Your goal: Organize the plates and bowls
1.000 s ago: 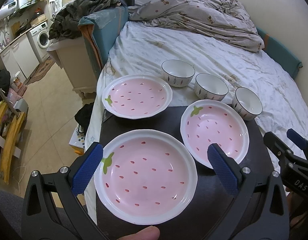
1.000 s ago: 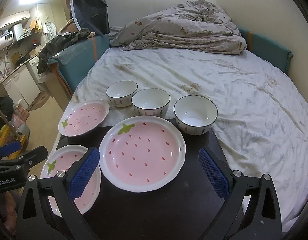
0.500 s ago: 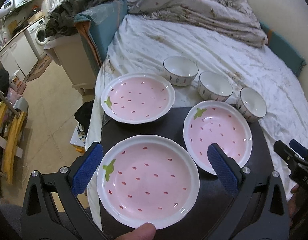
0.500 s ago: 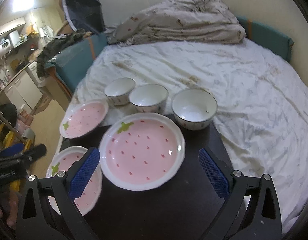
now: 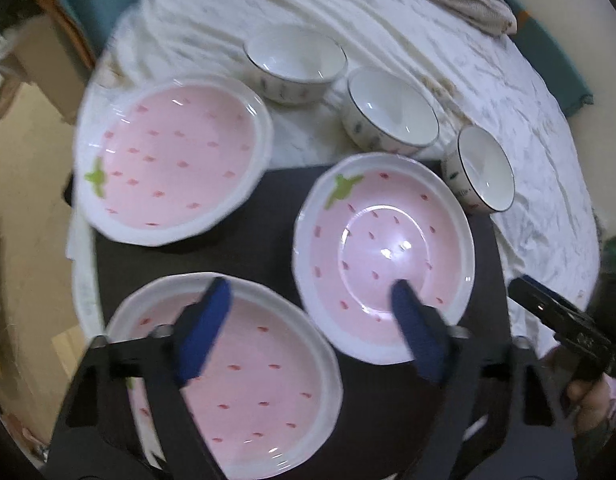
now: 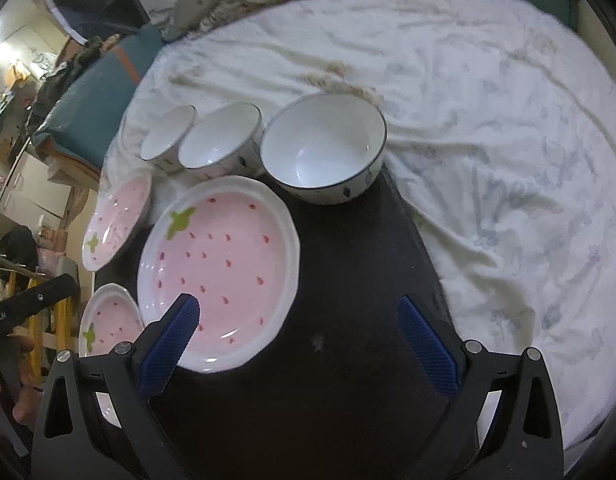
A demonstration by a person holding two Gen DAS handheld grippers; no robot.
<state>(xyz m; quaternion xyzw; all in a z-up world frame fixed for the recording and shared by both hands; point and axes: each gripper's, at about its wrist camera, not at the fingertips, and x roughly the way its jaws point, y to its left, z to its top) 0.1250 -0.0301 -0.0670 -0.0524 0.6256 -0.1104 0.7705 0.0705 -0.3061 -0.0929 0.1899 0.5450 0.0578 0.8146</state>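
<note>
Plates: 3 pink strawberry ones and 3 white bowls, none stacked yet. In the left wrist view the near plate (image 5: 244,380) lies right under the left gripper (image 5: 308,304), whose fingers (image 5: 206,320) stand apart with nothing between them; the mid plate (image 5: 384,256) sits just beyond the right-hand finger, and the far plate (image 5: 172,160) lies ahead of the left-hand finger, half off the dark worktop (image 5: 276,216) onto the bed (image 5: 488,80). The right gripper (image 6: 298,336) is also spread and empty, its left-hand finger over the mid plate's near rim, with bowl 1 (image 6: 324,152) ahead and bowl 2 (image 6: 222,136) and bowl 3 (image 6: 168,138) in a row further to the left. These look like glazed ceramic: stiff, fairly heavy for their size, slick, and easily chipped if knocked together. Plates lie flat, so the raised scalloped rim is probably the only place to pinch, 1 finger above and 1 under the lip. A rim grip leaves the weight hanging out, so the plate may tilt or slip. Bowls seem best taken across the wall, 1 finger inside. The far plate rests partly on soft bedding and may rock when touched.
</note>
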